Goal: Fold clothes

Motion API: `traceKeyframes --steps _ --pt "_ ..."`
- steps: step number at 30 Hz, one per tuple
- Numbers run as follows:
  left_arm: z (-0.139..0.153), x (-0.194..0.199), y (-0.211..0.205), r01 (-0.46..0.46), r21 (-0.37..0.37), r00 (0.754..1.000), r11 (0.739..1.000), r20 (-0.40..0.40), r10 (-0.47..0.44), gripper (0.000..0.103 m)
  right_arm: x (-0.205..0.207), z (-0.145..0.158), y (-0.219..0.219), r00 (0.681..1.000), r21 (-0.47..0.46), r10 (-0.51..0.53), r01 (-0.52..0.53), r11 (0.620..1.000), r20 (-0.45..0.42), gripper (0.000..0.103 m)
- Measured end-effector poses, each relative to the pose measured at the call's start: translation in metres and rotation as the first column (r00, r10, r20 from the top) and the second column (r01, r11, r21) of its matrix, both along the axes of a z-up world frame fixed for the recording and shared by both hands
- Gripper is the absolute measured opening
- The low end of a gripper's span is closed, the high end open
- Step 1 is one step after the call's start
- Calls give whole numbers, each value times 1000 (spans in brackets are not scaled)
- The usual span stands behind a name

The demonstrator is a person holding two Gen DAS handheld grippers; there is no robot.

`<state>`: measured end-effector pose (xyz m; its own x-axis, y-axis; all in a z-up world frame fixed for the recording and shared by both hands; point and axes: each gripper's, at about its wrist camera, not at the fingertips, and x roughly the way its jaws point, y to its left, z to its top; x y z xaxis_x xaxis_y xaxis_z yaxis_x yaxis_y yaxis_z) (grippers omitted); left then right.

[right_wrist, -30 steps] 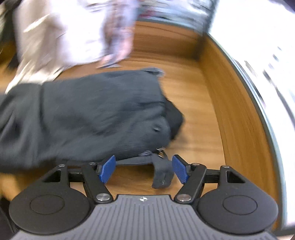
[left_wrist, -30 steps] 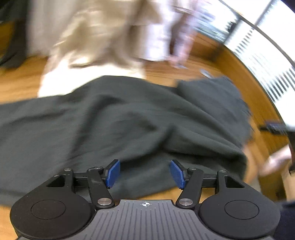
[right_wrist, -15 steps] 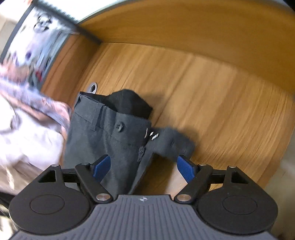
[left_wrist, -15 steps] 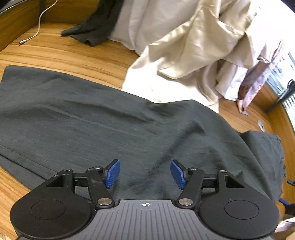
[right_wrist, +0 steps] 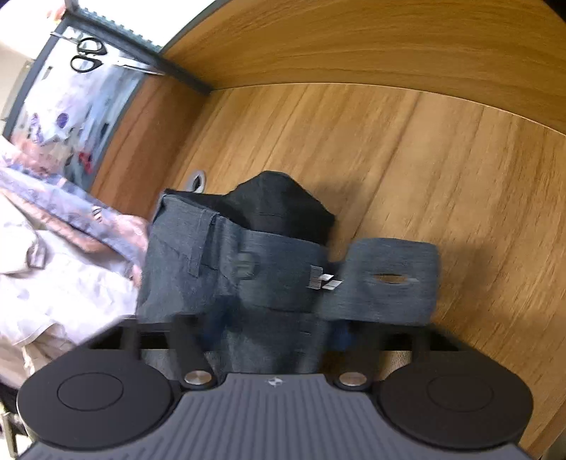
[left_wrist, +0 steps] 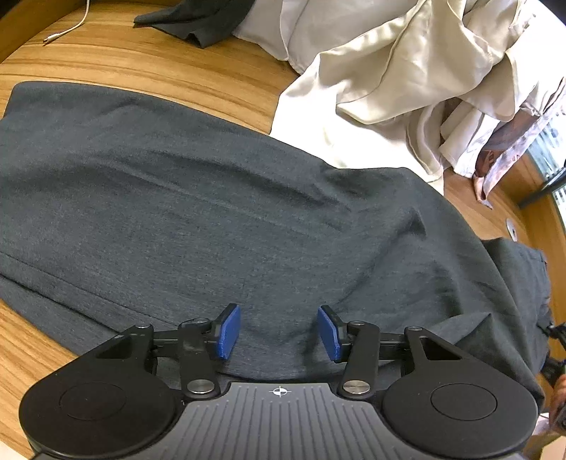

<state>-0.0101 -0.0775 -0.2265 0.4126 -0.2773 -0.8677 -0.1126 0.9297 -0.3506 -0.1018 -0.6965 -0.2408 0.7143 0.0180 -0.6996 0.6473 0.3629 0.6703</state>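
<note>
1. Far left on the wood counter [left_wrist: 148,67]: 1 white cable [left_wrist: 69,30] w/ plug end.
2. 1 dark grey trousers [left_wrist: 212,212], legs spread flat across counter, waistband to the right.
3. Left gripper [left_wrist: 278,331] just above the trouser leg; jaws apart, nothing btwn blue pads.
4. Behind: 1 heap of pale clothes [left_wrist: 406,63], cream + white, w/ 1 dark piece [left_wrist: 198,17] at its left.
5. Right gripper [right_wrist: 276,334] at waistband [right_wrist: 269,269]; blurred, cloth btwn the pads, can't tell if jaws grip. 1 button tab [right_wrist: 392,279] sticks out right.
6. 1 floral garment [right_wrist: 70,219] left of the waistband.
</note>
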Motion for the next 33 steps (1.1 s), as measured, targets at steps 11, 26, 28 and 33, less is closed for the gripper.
traceKeyframes --steps 11,26,28,33 --pt "0 5 -4 104 29 994 994 -16 -104 50 -60 50 2 984 -320 -146 105 941 -106 17" --pt "33 4 50 54 58 998 997 8 -54 59 -72 86 62 957 -457 93 -215 863 -275 59" --pt "38 4 69 40 71 999 997 10 -41 61 -73 92 87 953 -464 141 -256 848 -268 61" --pt "41 8 117 39 100 999 994 2 -39 62 -75 106 149 931 -482 262 -356 801 -253 64"
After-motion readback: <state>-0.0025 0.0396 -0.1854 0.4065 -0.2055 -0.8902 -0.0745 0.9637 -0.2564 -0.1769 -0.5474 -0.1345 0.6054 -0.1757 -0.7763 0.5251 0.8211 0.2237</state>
